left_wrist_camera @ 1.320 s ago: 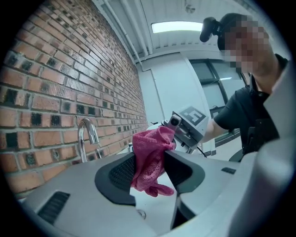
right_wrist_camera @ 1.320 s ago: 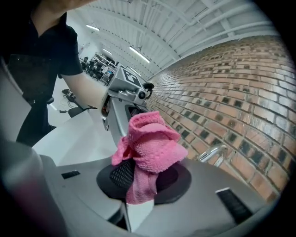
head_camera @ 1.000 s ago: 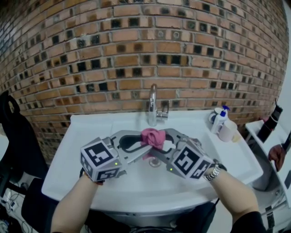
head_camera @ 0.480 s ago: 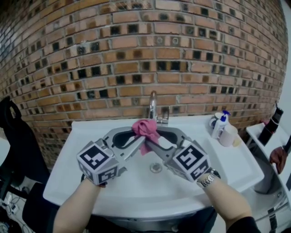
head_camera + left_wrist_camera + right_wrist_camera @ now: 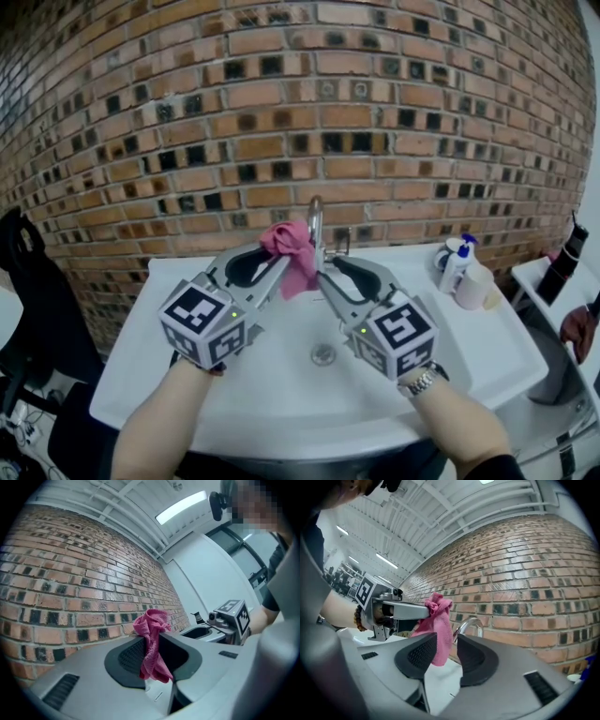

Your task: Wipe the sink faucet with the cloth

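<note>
- Pink cloth (image 5: 292, 251) hung mid-frame in the head view, just left of the faucet (image 5: 316, 220) and above the white sink (image 5: 281, 375).
- Left gripper (image 5: 151, 637) pinched the cloth, its jaws having just been closing on it.
- Right gripper (image 5: 446, 648) stood wide, its jaws having just been opening; the cloth hung at their tips, not pressed.
- Brick wall (image 5: 375, 112) behind.

nubby pink cloth (image 5: 290, 247), shiny metal faucet (image 5: 316, 217)

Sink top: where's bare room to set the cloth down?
Free: the left deck of the sink, and the basin floor around the drain. Crowded: the back right corner, with pump bottle and cup, and the faucet, where the cloth hangs.
</note>
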`<state>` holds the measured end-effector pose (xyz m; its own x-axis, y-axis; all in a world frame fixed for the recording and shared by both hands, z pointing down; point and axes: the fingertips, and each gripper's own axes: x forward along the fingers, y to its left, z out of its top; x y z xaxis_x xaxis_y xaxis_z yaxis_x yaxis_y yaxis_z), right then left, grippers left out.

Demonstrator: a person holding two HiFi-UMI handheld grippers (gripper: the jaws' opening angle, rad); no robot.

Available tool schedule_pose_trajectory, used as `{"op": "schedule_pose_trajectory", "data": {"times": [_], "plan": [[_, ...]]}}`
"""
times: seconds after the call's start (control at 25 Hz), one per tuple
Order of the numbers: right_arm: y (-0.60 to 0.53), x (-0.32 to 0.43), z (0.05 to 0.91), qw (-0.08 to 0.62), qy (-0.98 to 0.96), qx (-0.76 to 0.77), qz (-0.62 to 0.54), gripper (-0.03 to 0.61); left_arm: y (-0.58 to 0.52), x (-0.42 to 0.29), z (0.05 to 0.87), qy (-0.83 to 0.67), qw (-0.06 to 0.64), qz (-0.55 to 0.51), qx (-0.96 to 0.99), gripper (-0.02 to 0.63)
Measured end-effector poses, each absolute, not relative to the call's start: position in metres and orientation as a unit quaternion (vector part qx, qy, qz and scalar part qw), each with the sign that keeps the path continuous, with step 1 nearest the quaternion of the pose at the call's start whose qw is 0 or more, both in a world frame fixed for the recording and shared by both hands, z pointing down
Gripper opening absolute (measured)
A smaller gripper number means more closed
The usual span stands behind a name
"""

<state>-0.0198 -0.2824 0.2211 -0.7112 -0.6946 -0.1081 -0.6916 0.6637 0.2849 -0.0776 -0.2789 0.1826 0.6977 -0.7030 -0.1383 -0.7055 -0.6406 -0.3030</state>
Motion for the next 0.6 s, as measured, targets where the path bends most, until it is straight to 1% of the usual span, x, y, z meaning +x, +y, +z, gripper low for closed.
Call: {"op": "schedule_pose_trajectory", "data": {"times": [0.36, 0.6], "plan": [[-0.304, -0.007, 0.215, -0.022, -0.895, 0.424, -0.135, 0.097, -0.31, -0.07, 0.175, 0.406, 0.174, -0.002, -0.897, 0.094], [-0.312, -0.007, 0.213, -0.034, -0.893, 0.431, -0.127, 0.084, -0.332, -0.067, 0.17, 0.415, 0.181, -0.015, -0.892, 0.092]]}}
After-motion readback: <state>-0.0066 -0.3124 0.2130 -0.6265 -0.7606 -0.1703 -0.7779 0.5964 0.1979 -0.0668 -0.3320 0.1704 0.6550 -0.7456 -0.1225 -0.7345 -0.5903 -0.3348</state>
